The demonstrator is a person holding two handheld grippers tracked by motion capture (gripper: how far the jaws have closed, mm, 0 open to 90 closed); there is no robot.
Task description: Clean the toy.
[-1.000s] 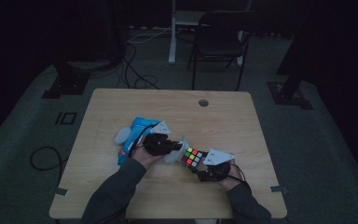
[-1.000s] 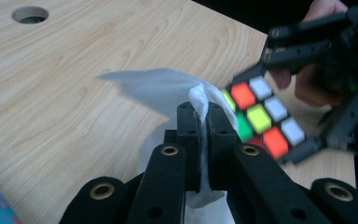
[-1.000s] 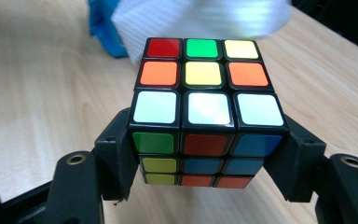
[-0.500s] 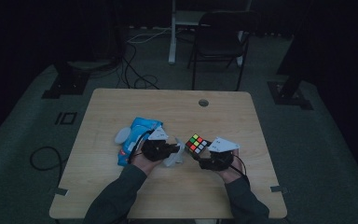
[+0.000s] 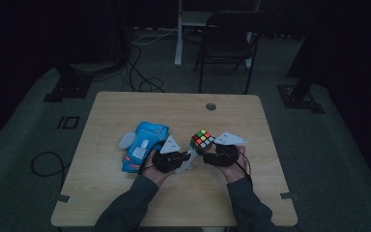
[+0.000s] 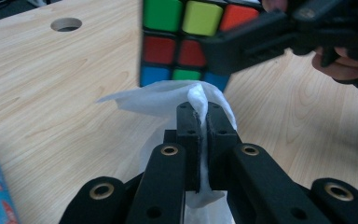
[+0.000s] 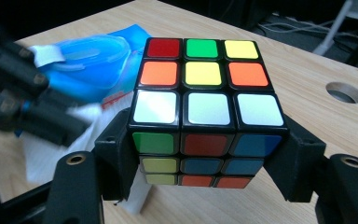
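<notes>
Currently right gripper [image 7: 205, 163] jaws clamp the cube [image 7: 204, 114] above the tabletop [image 5: 125, 111], left gripper [image 6: 199, 116] jaws pinched shut on the wipe [image 6: 168, 100] beside it; a hard wiping push could twist the cube loose.

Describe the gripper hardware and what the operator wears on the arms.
Both the left gripper and the right gripper are matte black, with jointed link arms pinned by brass-coloured rivets and blocky flat jaws. Each has a pale grey three-cornered plate on top, and a thin dark cable trails from the right one. The person's sleeves are long and dark grey.
</notes>
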